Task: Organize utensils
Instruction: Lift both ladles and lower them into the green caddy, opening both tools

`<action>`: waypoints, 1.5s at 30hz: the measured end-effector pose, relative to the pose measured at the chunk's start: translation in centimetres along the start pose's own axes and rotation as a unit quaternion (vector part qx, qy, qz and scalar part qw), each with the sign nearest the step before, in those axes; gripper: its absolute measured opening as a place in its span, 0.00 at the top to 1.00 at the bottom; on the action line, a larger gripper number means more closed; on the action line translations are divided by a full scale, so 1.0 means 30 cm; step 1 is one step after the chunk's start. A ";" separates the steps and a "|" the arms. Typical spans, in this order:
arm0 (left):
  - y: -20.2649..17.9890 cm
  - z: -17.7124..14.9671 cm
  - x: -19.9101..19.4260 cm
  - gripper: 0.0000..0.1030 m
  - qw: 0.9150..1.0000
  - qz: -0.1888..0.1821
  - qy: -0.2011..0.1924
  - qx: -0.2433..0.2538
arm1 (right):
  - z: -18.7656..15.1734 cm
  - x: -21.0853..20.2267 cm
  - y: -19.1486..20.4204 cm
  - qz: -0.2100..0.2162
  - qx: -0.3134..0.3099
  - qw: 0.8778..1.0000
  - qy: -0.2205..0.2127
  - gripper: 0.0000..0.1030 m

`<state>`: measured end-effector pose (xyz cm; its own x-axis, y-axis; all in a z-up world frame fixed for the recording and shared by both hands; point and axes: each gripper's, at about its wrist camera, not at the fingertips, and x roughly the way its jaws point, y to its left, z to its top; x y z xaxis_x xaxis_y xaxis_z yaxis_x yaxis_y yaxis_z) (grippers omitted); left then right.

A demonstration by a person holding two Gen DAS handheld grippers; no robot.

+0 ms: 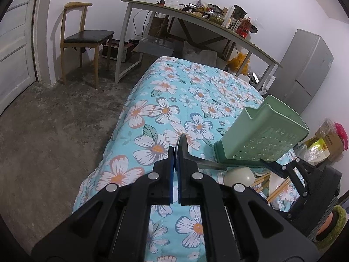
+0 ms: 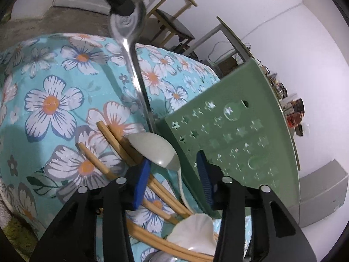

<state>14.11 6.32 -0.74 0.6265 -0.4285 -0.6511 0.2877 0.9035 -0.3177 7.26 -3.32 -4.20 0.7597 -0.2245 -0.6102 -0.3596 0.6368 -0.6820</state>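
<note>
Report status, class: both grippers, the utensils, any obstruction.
Left gripper shut on metal spoon. Right gripper open at green utensil holder, tilted. Chopsticks, pale spoon loose on floral cloth.

Green holder (image 2: 235, 135) beside cluttered chopsticks (image 2: 113, 139)

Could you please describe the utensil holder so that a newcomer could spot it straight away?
Look at the floral blue cloth. Near its right edge the green holder is tipped, beside chopsticks and pale spoons. It alone is a green box with star-shaped holes.
</note>
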 end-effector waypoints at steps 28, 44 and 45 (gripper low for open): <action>-0.084 0.164 -0.344 0.98 0.987 0.010 -0.150 0.061 | -0.051 -0.132 -0.231 -0.075 0.140 0.984 -0.077 0.95; -0.339 0.255 -0.183 0.98 0.970 0.023 -0.134 0.203 | -0.218 -0.408 -0.544 -0.051 0.345 0.923 -0.162 0.95; -0.347 0.255 -0.166 0.98 0.969 0.028 -0.127 0.210 | -0.223 -0.414 -0.562 -0.047 0.354 0.919 -0.167 0.95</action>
<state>13.53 -0.85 11.08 0.7930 -0.4096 -0.4511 0.4835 0.8735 0.0569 0.25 -16.21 12.19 0.9360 -0.1384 -0.3238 0.0677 0.9731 -0.2202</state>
